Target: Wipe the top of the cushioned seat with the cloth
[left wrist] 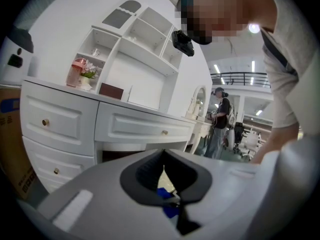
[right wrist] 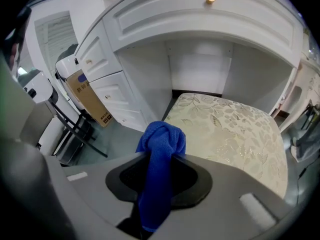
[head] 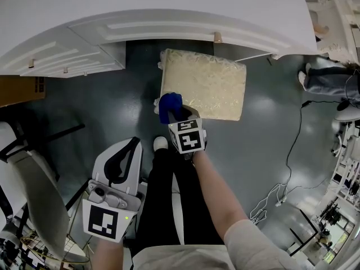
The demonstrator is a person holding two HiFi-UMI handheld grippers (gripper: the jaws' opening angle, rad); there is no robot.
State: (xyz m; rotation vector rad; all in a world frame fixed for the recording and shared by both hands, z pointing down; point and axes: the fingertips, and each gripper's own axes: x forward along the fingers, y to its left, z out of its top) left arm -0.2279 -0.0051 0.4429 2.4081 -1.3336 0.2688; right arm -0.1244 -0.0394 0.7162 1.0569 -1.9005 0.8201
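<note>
Right hand-held gripper (right wrist: pixel 159 158): clenched on cloth (right wrist: pixel 161 143), wad protruding as a wiping pad, poised at seat's (head: pixel 203 83) near-left corner. Left hand-held gripper (head: pixel 136 143): closed, empty, held back, likely unneeded.

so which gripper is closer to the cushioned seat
Right. The right gripper, holding the blue cloth, is at the near left corner of the seat. The left gripper hangs well back from the seat, beside the person's leg.
</note>
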